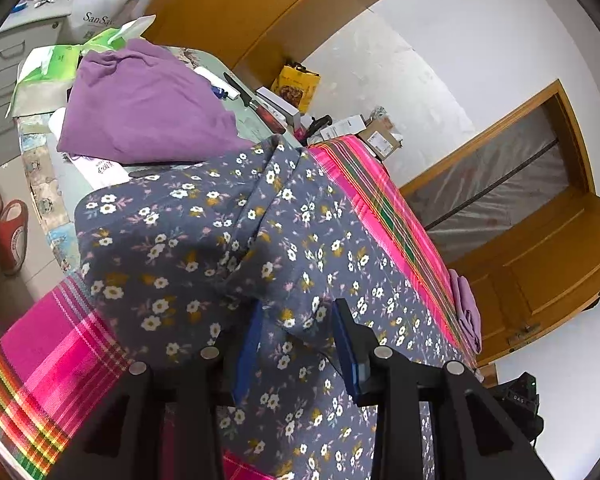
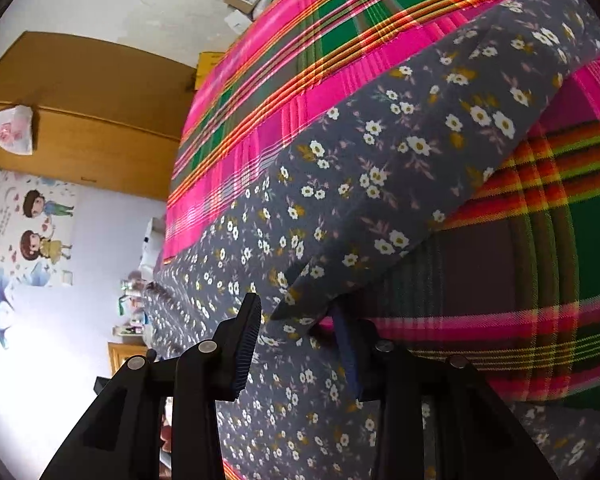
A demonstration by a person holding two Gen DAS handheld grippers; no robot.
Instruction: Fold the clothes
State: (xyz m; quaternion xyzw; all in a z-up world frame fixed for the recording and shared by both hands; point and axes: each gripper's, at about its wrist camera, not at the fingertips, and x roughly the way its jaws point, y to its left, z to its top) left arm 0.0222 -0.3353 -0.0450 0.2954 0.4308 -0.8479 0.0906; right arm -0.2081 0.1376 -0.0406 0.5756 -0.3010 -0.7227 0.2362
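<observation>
A grey-blue garment with small white flowers point(image 1: 204, 240) lies on a pink, green and orange plaid cloth point(image 1: 52, 340). One part is folded over into a raised layer. My left gripper point(image 1: 298, 312) stands open just above it, a soft fold of the fabric lying loose between its blue pads point(image 1: 246, 344). In the right wrist view the floral garment point(image 2: 340, 184) runs as a long folded band across the plaid cloth point(image 2: 300, 40). My right gripper point(image 2: 296, 306) is open, with a corner of the folded layer between its fingers and not pinched.
A crumpled purple garment point(image 1: 140, 112) sits beyond the floral one, among a knife point(image 1: 240, 92), boxes point(image 1: 380, 140) and a yellow bag point(image 1: 296, 84). A small folded lilac cloth point(image 1: 468, 308) lies at the plaid's far edge. Grey drawers point(image 1: 4, 64) and a red slipper point(image 1: 12, 236) are left.
</observation>
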